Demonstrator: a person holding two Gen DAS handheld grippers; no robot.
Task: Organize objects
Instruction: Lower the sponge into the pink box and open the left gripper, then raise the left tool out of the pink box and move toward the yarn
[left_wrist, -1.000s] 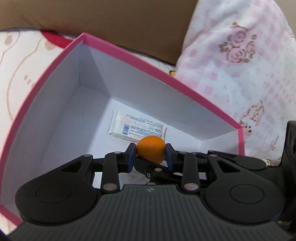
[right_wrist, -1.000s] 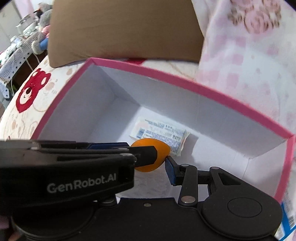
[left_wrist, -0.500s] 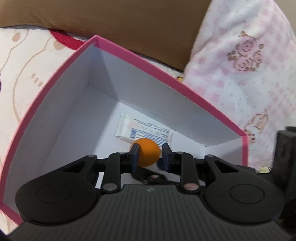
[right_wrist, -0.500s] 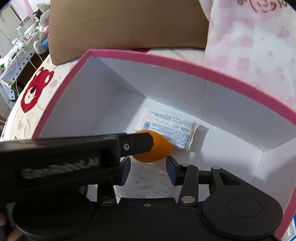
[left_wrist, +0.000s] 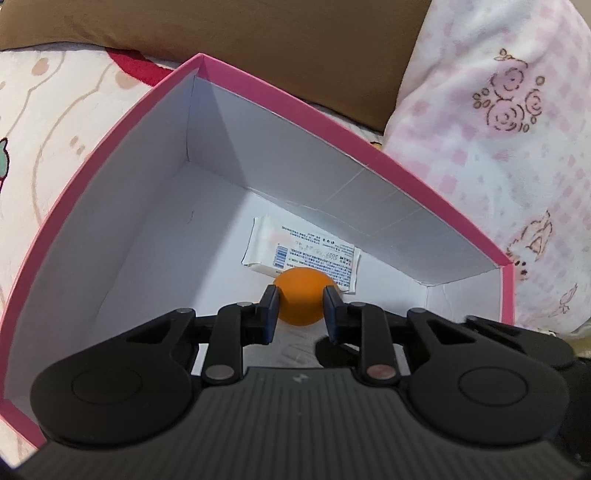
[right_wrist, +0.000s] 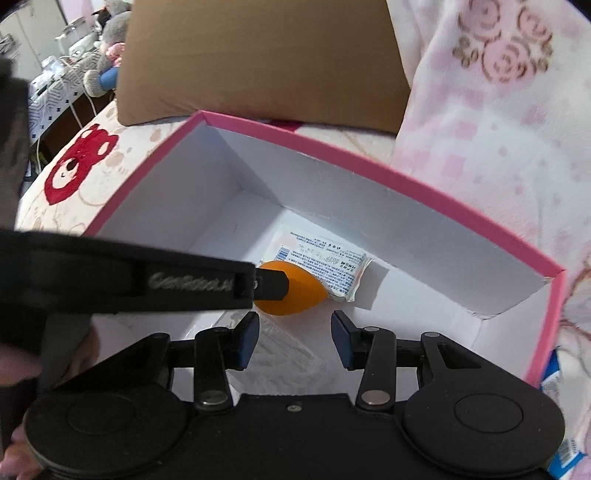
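Note:
An orange egg-shaped sponge (left_wrist: 301, 295) sits between the blue pads of my left gripper (left_wrist: 300, 314), which is shut on it low inside the pink box (left_wrist: 295, 107). The sponge is just in front of a white printed packet (left_wrist: 306, 254) lying on the box floor. In the right wrist view the left gripper reaches in from the left with the sponge (right_wrist: 303, 291) at its tip. My right gripper (right_wrist: 294, 338) stands open a little behind it, nothing between its fingers, over a clear wrapper (right_wrist: 284, 356) on the floor of the box (right_wrist: 369, 155).
The box lies on a cartoon-print bedsheet (right_wrist: 74, 166). A brown pillow (left_wrist: 221, 37) lies behind it and a pink checked blanket (left_wrist: 498, 147) to its right. A blue and white packet (right_wrist: 554, 384) shows outside the box's right wall.
The left jaws have drawn tighter on the orange sponge. The right gripper has pulled back and away from the left one, so both its fingers now show.

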